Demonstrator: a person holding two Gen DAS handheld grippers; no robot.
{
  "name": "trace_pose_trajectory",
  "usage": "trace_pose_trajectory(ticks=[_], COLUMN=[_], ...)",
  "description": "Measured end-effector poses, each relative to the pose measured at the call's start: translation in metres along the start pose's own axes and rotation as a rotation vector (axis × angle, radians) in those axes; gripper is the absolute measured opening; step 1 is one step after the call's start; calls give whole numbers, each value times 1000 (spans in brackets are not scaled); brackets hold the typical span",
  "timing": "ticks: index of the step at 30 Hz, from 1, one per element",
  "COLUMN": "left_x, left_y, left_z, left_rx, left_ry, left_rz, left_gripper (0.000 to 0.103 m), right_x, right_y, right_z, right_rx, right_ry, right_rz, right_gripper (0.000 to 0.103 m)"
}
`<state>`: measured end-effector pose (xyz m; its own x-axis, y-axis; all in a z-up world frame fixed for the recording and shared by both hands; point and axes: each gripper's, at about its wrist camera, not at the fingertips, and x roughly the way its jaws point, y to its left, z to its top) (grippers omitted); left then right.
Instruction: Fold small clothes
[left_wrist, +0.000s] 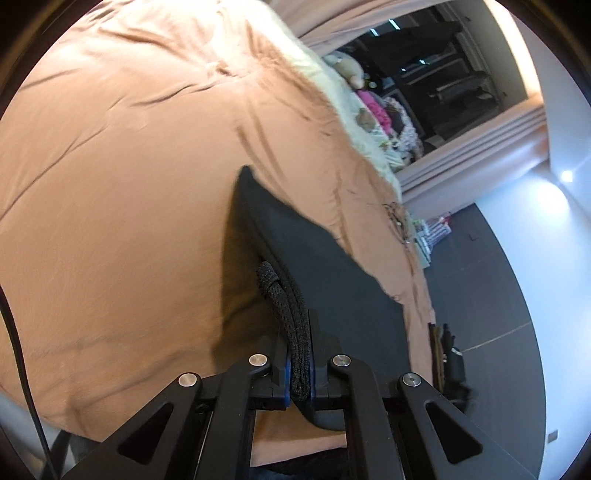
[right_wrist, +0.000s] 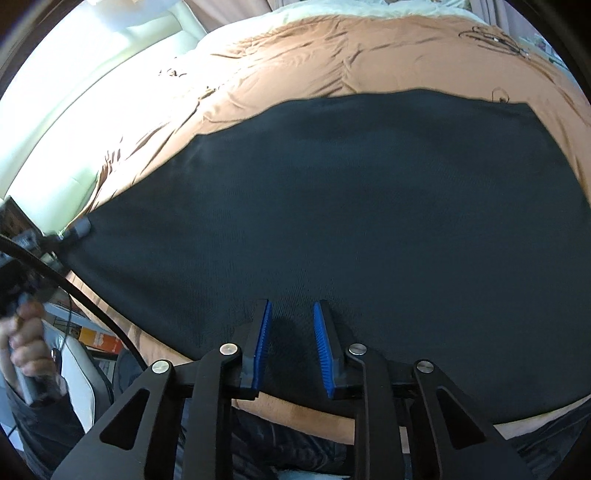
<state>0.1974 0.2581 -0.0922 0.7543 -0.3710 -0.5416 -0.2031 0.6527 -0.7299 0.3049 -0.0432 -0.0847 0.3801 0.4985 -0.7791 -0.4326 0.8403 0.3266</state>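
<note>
Dark garment (right_wrist: 351, 206) is spread flat across the frame's centre on a tan bedcover (right_wrist: 295, 55) | left gripper (left_wrist: 299, 354) is clamped on its bunched edge, lower centre | right gripper (right_wrist: 291, 332) is held apart above the near hem | no fold appears completed; folding is judged barely begun.

Plain black garment (right_wrist: 351, 206), peach-tan bedcover (left_wrist: 129, 166), blue pads (right_wrist: 263, 343), cream blanket (left_wrist: 343, 96)

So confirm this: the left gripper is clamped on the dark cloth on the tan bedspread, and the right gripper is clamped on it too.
Not quite. The right gripper is open, its blue pads apart over the dark cloth, as the right wrist view shows. The left gripper is indeed clamped on it, over the tan bedspread.
</note>
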Motion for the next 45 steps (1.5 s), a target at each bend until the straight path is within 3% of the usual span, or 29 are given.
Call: trace_pose_trajectory(ticks=[18,31,34,39,41,43,45], left_x=[31,77,90,113,122,134,144], left_y=[-140,-216,-230,-246,-253,-262,-269], left_z=[12,-18,-28,-45,-51,-59,-67], left_rx=[201,331,355,381,388,399,413], left_ry=[22,118,146,198,216,239,263], left_rz=[-79,-93,-89,-93,-95,-102,-107], left_gripper=[6,6,6,6,6,6,6], right_x=[4,10,2,-28,-42,-54,-66], right_y=[-27,-62,-77,-112,-126,-139,-150], right_z=[-18,-28,-29,-30,-35,-40,-45], right_rx=[107,158,174,191,195,204,211], right_ry=[-22,-30,-51,-112,-133,-157,-184], right_rz=[121,252,316,319,303,279,257], right_gripper=[16,13,17,17,24,46,55])
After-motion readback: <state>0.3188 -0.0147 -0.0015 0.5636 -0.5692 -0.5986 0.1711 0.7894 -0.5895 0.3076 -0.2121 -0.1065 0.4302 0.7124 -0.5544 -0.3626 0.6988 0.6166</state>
